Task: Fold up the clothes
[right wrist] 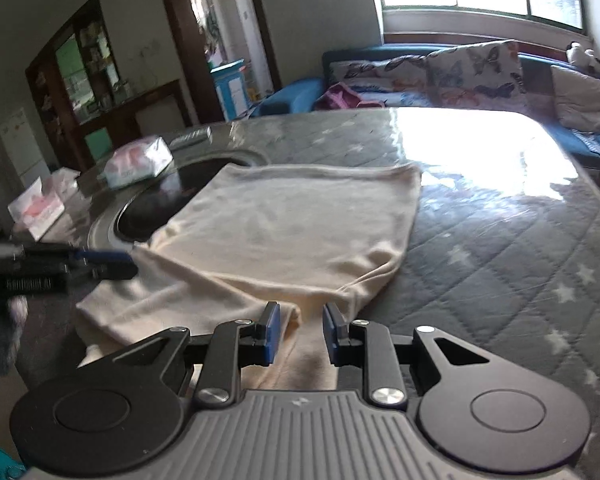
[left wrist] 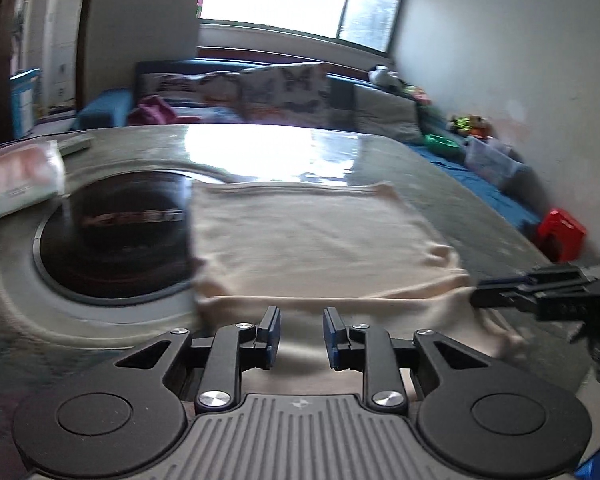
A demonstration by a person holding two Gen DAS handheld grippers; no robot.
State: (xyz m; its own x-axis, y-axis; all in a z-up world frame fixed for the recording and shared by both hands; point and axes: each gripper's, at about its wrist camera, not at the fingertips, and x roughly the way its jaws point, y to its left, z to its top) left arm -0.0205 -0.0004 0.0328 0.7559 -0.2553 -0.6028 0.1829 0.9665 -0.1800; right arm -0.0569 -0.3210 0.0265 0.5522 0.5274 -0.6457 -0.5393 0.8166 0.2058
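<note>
A cream garment (left wrist: 308, 240) lies folded flat on the quilted, star-patterned table cover (left wrist: 440, 168), its left side overlapping a round black inset (left wrist: 116, 232). My left gripper (left wrist: 300, 316) hovers at the garment's near edge. Its jaws stand apart and the pads press on nothing, with cloth showing beneath the gap. In the right wrist view my right gripper (right wrist: 300, 312) sits at the near right corner of the garment (right wrist: 292, 220). Its jaws are parted too, and a small fold of cloth lies loose between them. The left gripper (right wrist: 112, 264) reaches in from the left, and the right gripper (left wrist: 480, 292) from the right.
A tissue pack (right wrist: 138, 162) and a remote (right wrist: 192, 136) lie at the far left of the table (right wrist: 500, 240), with a tissue box (right wrist: 40, 204) further left. A red object (left wrist: 562, 236) sits beyond the right edge. A sofa (right wrist: 460, 68) with cushions stands behind the table.
</note>
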